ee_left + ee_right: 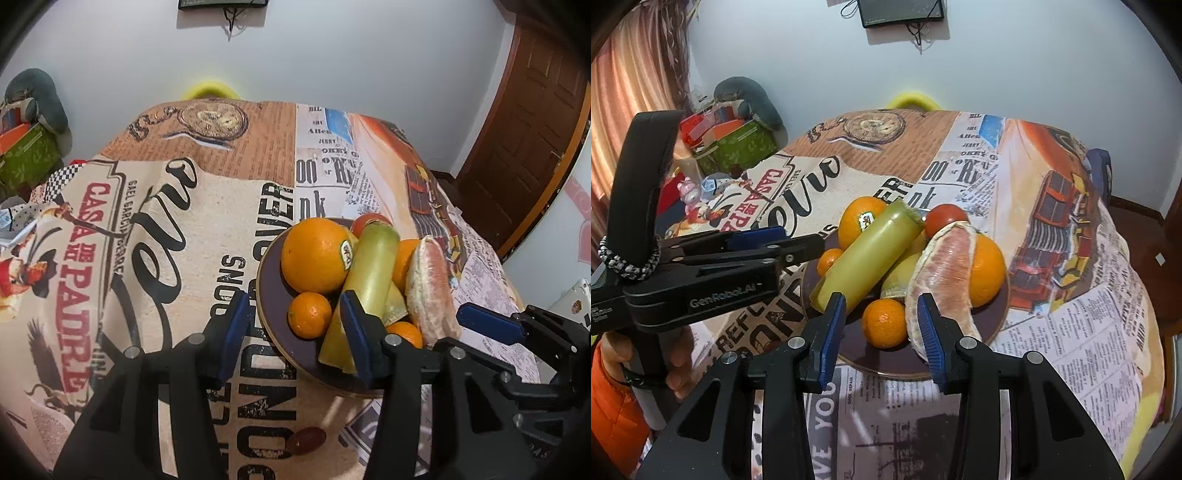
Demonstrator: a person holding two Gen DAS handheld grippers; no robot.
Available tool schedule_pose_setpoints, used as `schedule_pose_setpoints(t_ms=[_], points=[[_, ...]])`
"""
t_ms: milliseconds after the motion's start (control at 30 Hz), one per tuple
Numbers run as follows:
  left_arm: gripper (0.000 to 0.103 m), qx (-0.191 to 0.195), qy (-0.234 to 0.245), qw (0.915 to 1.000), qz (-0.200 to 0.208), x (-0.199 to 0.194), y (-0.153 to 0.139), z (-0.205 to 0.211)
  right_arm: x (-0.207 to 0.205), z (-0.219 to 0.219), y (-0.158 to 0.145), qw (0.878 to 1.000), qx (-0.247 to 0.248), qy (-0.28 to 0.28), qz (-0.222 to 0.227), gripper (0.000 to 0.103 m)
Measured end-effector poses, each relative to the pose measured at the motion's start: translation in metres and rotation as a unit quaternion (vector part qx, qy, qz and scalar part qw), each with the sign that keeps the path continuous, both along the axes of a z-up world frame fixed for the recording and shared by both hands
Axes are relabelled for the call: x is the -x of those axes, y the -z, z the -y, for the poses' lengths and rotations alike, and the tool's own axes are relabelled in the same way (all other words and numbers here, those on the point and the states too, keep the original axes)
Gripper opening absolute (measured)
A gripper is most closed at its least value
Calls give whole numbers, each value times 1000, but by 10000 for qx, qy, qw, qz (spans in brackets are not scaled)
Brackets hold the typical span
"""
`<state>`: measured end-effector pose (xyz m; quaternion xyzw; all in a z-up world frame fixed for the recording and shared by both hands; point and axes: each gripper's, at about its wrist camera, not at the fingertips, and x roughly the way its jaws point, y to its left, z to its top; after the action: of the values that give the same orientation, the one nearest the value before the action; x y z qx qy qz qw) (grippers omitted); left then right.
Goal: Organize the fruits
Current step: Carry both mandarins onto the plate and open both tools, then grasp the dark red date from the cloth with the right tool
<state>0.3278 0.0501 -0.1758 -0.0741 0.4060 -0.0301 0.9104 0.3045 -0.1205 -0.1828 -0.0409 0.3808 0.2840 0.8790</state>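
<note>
A dark plate (269, 295) (997, 317) on the printed tablecloth holds a pile of fruit. In it are a big stickered orange (314, 254) (858, 221), a yellow-green cane piece (373, 269) (871, 254), a peeled pomelo segment (430, 288) (942, 277), a tomato (945, 219), a second orange (988, 269) and small tangerines (309, 315) (884, 323). My left gripper (295, 332) (816, 245) is open over the plate's left rim, gripping nothing. My right gripper (881, 332) (480, 321) is open at the near rim, with a tangerine just beyond its pads.
A small brown oval thing (306, 439) lies on the cloth near me. A green box (742, 147) and toys crowd the far left beside a curtain. A yellow chair back (914, 100) shows behind the table, a wooden door (532, 147) to the right. A hand (679, 354) holds the left gripper.
</note>
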Motion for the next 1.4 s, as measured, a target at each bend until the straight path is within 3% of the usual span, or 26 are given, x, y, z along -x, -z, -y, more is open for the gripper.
schedule_pose_setpoints(t_ms=[500,800,1033,1400], points=[[51,-334,115,9976,598,85,-71,14,53,28,-54,9988,97,224,432,38],[59,-407,141,9953,872,146,-99,28,96,50,-76,9980,49,386,503,52],[63,-345,168,9950,919,183,-101,36,126,57,-62,9979,264,508,302,54],[66,-372,329,9965,670,223,-77,46,160,64,4,9951,785,494,-344,53]])
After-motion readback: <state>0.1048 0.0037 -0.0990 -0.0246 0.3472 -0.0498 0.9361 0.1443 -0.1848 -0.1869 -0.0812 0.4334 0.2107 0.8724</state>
